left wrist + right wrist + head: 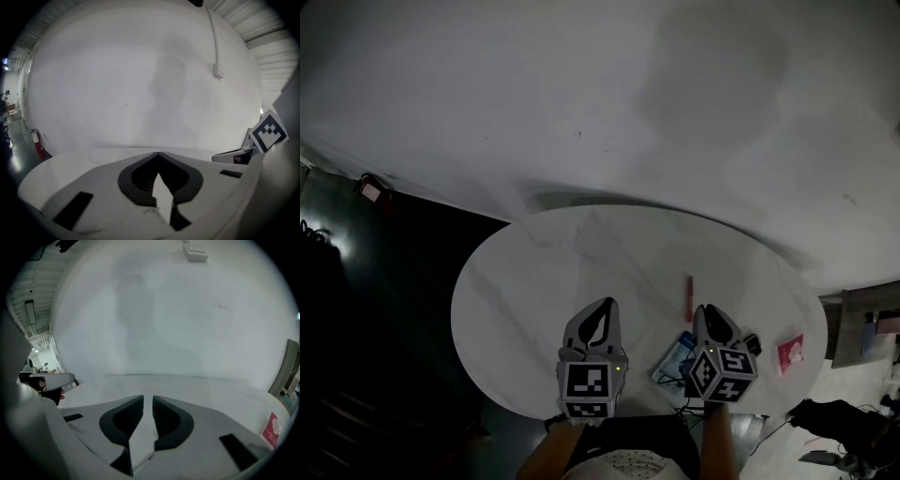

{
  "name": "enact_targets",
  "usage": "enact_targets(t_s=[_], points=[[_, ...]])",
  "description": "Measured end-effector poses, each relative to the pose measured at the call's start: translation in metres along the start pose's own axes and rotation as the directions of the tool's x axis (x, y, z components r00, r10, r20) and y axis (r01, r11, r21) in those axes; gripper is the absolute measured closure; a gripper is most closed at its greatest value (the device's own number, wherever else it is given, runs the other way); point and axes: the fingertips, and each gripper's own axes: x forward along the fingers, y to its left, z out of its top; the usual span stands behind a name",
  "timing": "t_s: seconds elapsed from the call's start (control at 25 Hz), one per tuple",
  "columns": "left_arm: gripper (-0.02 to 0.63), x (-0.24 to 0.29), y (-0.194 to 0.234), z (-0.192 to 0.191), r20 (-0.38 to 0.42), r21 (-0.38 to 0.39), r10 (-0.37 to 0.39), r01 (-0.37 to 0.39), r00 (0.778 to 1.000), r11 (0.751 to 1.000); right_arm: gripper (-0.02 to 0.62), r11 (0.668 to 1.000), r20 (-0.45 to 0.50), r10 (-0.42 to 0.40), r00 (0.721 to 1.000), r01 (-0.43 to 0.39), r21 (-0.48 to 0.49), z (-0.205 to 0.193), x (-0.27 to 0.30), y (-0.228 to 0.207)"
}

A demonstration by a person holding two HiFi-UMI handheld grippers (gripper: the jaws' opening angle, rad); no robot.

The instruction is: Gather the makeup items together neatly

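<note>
A: Both grippers sit low over the near edge. Left gripper (605, 305): jaws pressed together, empty. Right gripper (710, 314): narrow gap, nothing in it.
B: Makeup items?
A: On the table's (525, 281) right half. Red stick (689, 298) just ahead of the right gripper, blue-white packet (675, 359) beside it, pink sachet (790, 353) apart near the rim.
B: I'd spread the right jaws wider, pinch the sachet by one edge, then lay it beside the packet, sides parallel.
</note>
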Motion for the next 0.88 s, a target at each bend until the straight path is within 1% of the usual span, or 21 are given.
enact_targets(t_s=[0.16,0.32,0.4,0.6,0.8,0.88], points=[[0.588,0.000,0.008,-0.005,-0.005,-0.016,0.011,-0.011,1.000,1.000,0.512,1.000,-0.049,0.003,0.999,-0.004,-0.027,-0.008,0.009,-0.003],[0.588,-0.001,0.013,-0.011,-0.014,-0.028,0.027,-0.028,1.000,0.999,0.480,0.998,-0.117,0.045,0.992,-0.049,-0.030,-0.019,0.017,-0.004],[0.588,-0.002,0.015,-0.014,-0.020,-0.033,0.034,-0.034,0.999,0.999,0.480,0.998,-0.144,0.058,0.988,-0.063,-0.028,-0.023,0.021,-0.006],[0.588,-0.003,0.016,-0.020,-0.040,-0.039,0.054,-0.056,0.998,0.998,0.480,0.996,-0.198,0.047,0.979,-0.060,-0.062,-0.029,0.036,-0.017],[0.588,0.005,0.013,-0.026,-0.063,-0.041,0.052,-0.054,0.997,0.998,0.480,0.993,-0.264,0.064,0.962,-0.086,-0.076,-0.038,0.058,-0.022],[0.588,0.008,0.011,-0.028,-0.072,-0.043,0.049,-0.052,0.996,0.998,0.480,0.993,-0.282,0.058,0.958,-0.085,-0.085,-0.042,0.066,-0.024]])
